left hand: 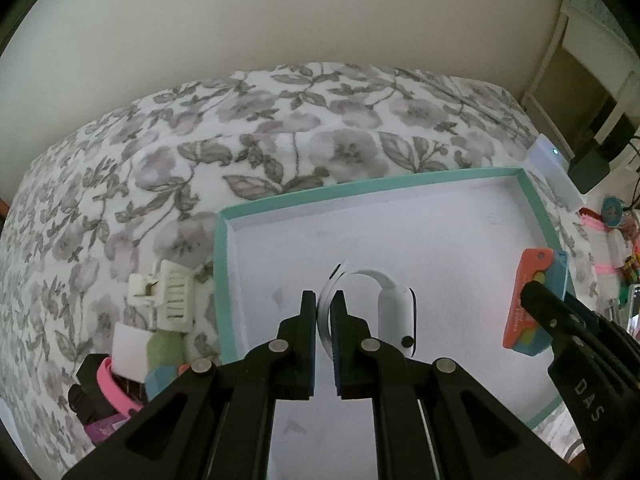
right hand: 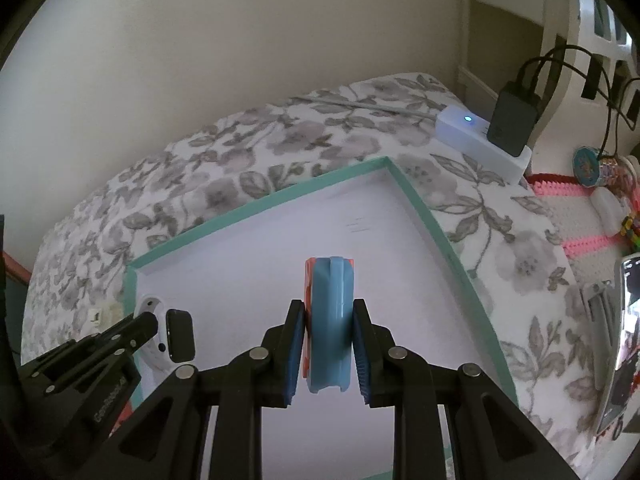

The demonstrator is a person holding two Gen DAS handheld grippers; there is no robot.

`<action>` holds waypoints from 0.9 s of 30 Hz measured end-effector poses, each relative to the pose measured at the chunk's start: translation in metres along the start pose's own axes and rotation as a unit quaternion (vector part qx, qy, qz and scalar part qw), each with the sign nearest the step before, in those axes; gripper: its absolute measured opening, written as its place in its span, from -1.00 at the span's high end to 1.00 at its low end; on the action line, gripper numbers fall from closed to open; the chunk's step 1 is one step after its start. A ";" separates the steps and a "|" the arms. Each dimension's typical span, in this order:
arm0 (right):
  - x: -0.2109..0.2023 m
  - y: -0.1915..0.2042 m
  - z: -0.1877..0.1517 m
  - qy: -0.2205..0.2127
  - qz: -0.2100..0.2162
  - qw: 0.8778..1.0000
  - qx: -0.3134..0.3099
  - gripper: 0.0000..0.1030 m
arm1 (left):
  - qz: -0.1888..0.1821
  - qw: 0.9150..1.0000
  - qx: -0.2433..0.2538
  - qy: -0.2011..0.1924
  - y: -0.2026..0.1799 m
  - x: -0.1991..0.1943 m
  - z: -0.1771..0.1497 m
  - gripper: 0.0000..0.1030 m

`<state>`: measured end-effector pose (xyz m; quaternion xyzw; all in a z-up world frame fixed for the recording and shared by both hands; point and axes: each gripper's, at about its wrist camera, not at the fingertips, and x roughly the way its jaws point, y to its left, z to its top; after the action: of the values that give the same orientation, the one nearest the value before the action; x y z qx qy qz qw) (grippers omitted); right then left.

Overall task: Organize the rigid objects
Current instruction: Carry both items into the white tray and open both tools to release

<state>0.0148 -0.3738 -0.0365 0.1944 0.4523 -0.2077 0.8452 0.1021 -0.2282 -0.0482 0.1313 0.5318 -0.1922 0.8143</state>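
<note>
My left gripper [left hand: 323,300] is shut on the strap of a white smartwatch [left hand: 394,312], held over the teal-rimmed white tray [left hand: 360,190]. In the right wrist view the watch [right hand: 176,334] and left gripper [right hand: 146,324] show at the tray's left side. My right gripper [right hand: 329,312] is shut on a blue and orange case [right hand: 330,320], held edge-on above the tray [right hand: 256,210]. In the left wrist view that case [left hand: 530,308] and the right gripper [left hand: 538,292] sit at the tray's right rim.
The tray lies on a floral bedspread [left hand: 240,128]. A cream hair claw [left hand: 168,296], pink band [left hand: 114,386] and other small items lie left of the tray. A white box with a blue light [right hand: 476,136] and black charger [right hand: 514,116] stand at the back right.
</note>
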 end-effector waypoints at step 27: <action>-0.002 0.006 -0.003 0.012 -0.014 1.000 -0.025 0.51 | 0.027 0.999 -0.026 -0.027 0.019 -0.027 -0.011 -0.48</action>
<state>0.0148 -0.3664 -0.0358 0.1693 0.4704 -0.2059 0.8412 0.0922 -0.2019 -0.0273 0.1195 0.5110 -0.1597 0.8361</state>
